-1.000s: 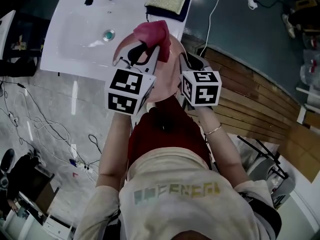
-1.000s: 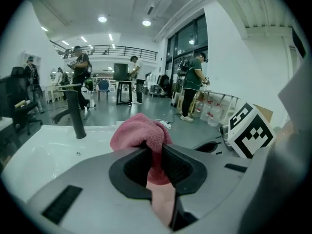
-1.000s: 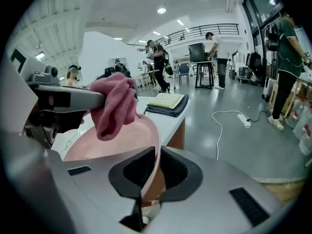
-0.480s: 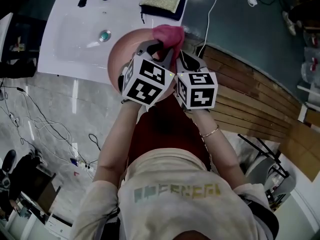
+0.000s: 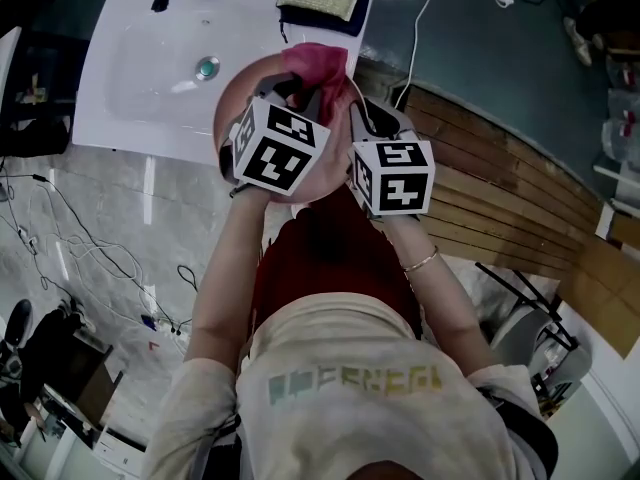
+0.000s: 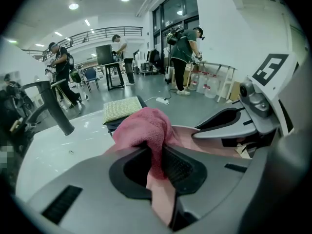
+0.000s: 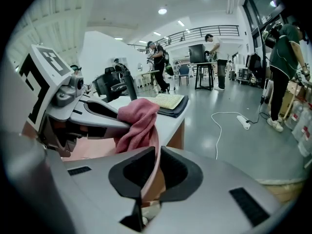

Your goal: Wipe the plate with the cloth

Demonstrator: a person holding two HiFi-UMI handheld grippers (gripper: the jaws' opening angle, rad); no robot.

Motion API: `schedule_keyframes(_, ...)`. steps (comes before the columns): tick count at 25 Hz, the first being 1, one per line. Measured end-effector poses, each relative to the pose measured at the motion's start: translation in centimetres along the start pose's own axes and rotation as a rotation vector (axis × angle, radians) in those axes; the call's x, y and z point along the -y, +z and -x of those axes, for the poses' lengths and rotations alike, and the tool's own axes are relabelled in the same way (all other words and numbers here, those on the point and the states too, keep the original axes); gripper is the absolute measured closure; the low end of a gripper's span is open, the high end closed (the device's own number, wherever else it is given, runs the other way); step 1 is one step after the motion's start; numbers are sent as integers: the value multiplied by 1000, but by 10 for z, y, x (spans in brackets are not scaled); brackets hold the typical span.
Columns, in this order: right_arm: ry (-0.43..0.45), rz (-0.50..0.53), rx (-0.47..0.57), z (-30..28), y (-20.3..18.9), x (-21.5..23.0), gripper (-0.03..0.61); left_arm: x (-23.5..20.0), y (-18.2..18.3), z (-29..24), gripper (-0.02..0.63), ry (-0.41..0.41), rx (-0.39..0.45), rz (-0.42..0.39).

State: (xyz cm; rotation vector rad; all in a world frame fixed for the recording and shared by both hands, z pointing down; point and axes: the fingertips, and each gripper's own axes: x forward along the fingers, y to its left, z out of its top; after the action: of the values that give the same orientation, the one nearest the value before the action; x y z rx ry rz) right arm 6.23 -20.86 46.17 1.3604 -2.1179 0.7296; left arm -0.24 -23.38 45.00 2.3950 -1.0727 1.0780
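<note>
Plate (image 5: 233, 106) sits tilted over the sink's (image 5: 140, 68) near edge. Your right gripper (image 5: 352, 120) is clamped on the rim farthest from the sink. Your left gripper (image 5: 300, 92) pinches the cloth (image 5: 316, 62) at the sink-side rim, so the wipe probably runs away from the sink.

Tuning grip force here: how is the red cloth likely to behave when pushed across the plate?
Probably floppy: the cloth bunches and droops over the left gripper pinching it. Its fuzzy towel-like surface likely drags rather than slips on the plate. It seems light, since a small pinch carries it.
</note>
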Motion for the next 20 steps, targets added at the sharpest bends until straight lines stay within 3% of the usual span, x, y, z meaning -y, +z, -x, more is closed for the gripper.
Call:
schedule_keyframes(13,-23,11,-5,5,-5,-2,517,-52,-43,35,548,152,-68,48)
schedule_keyframes(20,-20,-7,-4,3,-4,-2,517,-74,-56,73,548,203,-14,139)
